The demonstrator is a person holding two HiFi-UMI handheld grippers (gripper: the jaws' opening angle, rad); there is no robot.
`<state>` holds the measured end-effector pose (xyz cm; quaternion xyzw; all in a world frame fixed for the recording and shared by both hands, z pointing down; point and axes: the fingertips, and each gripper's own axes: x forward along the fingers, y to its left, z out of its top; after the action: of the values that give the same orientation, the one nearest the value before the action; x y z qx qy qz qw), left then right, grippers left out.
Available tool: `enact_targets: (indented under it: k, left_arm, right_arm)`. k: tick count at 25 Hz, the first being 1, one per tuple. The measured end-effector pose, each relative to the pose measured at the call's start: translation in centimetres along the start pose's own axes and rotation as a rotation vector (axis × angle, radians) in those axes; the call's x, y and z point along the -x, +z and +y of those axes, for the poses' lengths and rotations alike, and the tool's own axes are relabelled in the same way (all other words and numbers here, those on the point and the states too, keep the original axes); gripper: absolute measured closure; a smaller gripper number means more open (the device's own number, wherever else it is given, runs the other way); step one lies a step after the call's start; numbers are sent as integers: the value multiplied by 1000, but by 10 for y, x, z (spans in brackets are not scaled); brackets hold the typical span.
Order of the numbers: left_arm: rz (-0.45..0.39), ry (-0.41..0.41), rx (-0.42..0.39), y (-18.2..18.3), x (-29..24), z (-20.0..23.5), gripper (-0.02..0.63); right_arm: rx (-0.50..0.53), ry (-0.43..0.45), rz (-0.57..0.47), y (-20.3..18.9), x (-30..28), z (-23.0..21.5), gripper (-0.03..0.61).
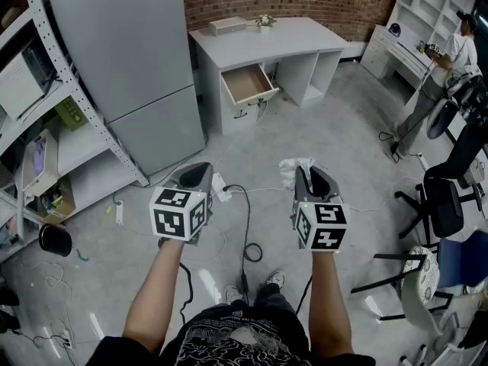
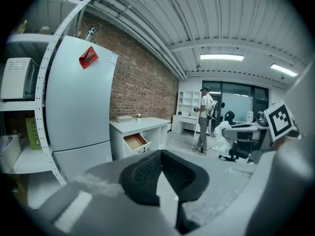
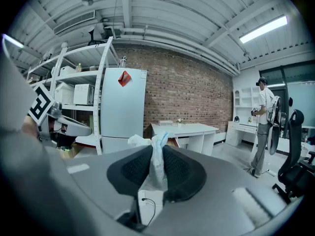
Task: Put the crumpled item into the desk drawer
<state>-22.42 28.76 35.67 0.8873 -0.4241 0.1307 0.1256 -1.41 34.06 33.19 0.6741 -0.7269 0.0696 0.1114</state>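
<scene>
My right gripper (image 1: 309, 175) is shut on a crumpled white item (image 1: 293, 169), which sticks out past its tips; in the right gripper view the crumpled white item (image 3: 156, 156) is pinched between the black pads (image 3: 178, 170). My left gripper (image 1: 200, 175) hangs beside it, its jaws together with nothing between them, and the left gripper (image 2: 161, 167) points toward the desk. The white desk (image 1: 267, 40) stands far ahead by the brick wall, with its upper left drawer (image 1: 248, 83) pulled open and showing a bare wooden bottom. The same open drawer (image 2: 136, 142) shows small in the left gripper view.
A grey fridge (image 1: 130, 59) stands left of the desk, with metal shelving (image 1: 46, 128) further left. Cables and a power strip (image 1: 221, 187) lie on the concrete floor below the grippers. Office chairs (image 1: 446, 197) stand at the right, and a person (image 1: 446, 67) stands by a far white desk.
</scene>
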Motion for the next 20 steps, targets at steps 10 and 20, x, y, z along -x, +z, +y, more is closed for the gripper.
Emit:
enact_targets:
  k: [10, 20]
  left_arm:
    - [-35, -22, -12, 16, 0, 3, 612]
    - [-27, -34, -45, 25, -27, -12, 612]
  right_arm:
    - [-26, -9, -31, 12, 4, 2, 508]
    - [-53, 7, -49, 13, -9, -26, 508]
